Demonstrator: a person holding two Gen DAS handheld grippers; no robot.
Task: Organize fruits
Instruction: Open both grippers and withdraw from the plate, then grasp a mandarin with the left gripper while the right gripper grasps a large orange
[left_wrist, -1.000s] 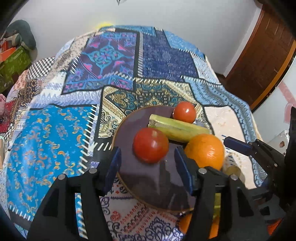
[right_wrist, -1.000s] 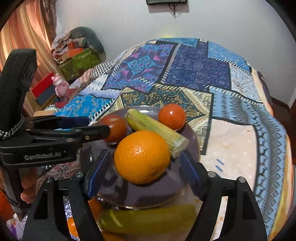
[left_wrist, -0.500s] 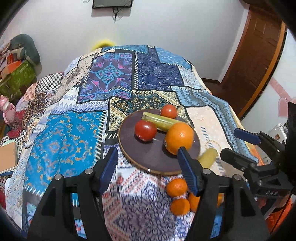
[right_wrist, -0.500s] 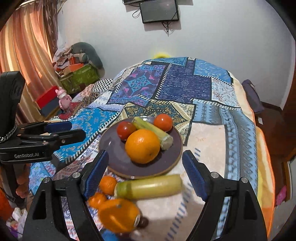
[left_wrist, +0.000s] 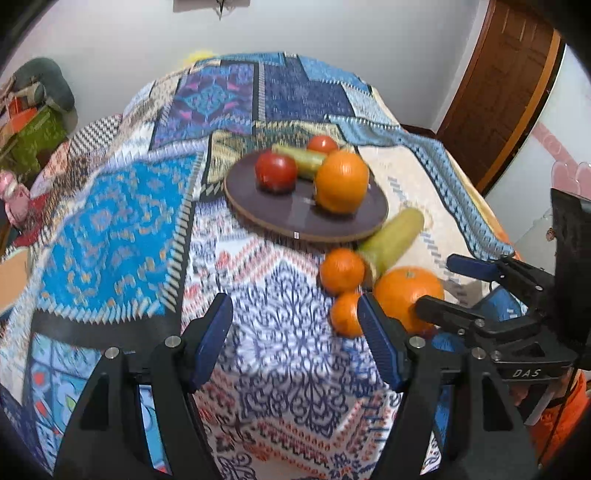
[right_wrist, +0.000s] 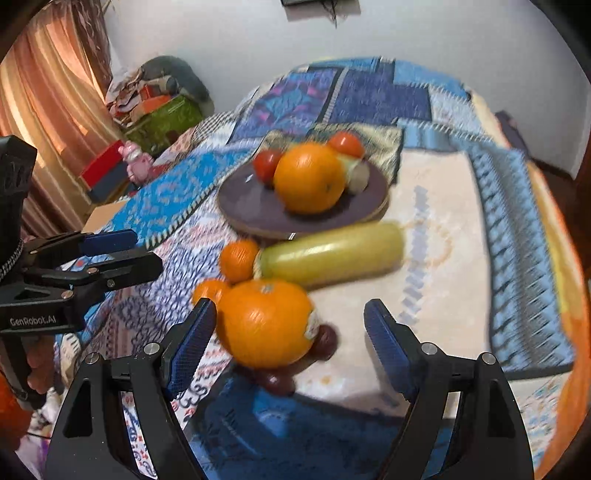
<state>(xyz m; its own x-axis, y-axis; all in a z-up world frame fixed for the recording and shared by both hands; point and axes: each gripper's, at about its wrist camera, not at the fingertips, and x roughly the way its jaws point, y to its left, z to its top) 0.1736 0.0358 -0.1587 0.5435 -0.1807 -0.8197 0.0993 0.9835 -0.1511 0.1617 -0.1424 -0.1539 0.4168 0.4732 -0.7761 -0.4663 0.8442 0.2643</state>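
Note:
A dark round plate (left_wrist: 295, 225) (right_wrist: 251, 210) on the patchwork cloth carries a large orange (left_wrist: 341, 182) (right_wrist: 309, 179), two tomatoes (left_wrist: 276, 171) (left_wrist: 322, 143) and a green fruit (left_wrist: 301, 158). Beside its near rim lie a long green fruit (right_wrist: 332, 254) (left_wrist: 393, 240), two small oranges (right_wrist: 239, 258) (right_wrist: 208, 290) and a second large orange (right_wrist: 267, 323) (left_wrist: 406, 295). My left gripper (left_wrist: 295, 343) hovers over bare cloth, jaws opening, nothing between them. My right gripper (right_wrist: 290, 347) stands open; the loose large orange shows between its fingers, close to the left one, unpressed.
Dark round fruits (right_wrist: 325, 339) lie by the loose orange, with a blurred blue object (right_wrist: 277, 424) below them. Each gripper shows in the other's view, the right (left_wrist: 476, 291) and the left (right_wrist: 107, 254). Boxes and bags (right_wrist: 162, 110) are stacked left; a wooden door (left_wrist: 509, 92) is at right.
Both grippers have drawn back from the plate, which now looks smaller and farther away. The loose oranges and long green fruit have come into view. The left jaws stand wider.

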